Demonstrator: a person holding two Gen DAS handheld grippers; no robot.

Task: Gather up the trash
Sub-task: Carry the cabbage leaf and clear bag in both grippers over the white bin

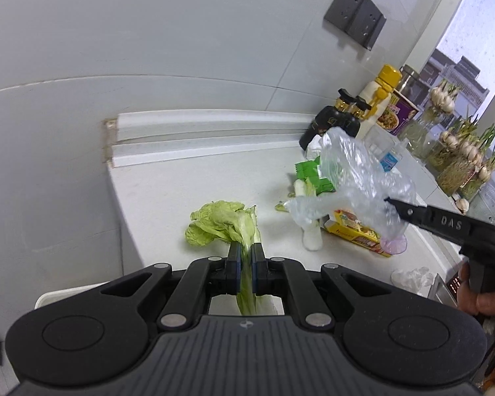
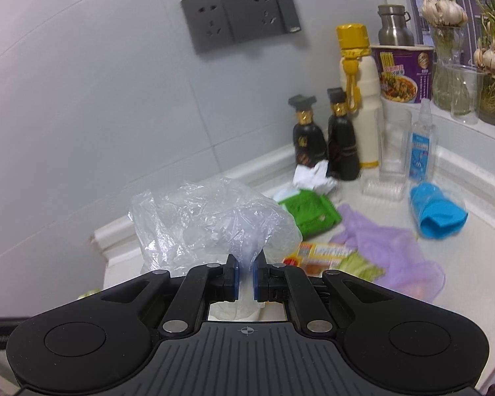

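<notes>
A pale green lettuce leaf hangs from my left gripper, which is shut on its stalk above the white counter. My right gripper is shut on a crumpled clear plastic bag, held above the counter. The same bag and right gripper show at the right of the left wrist view, with a hand on the handle. Loose on the counter lie a green packet, a yellow-orange wrapper, crumpled white paper, a purple cloth and a blue wad.
Two dark bottles, a cream bottle with a yellow cap, a noodle cup, a clear spray bottle and garlic jars crowd the back right corner. A grey wall socket sits above. The counter's left edge drops off.
</notes>
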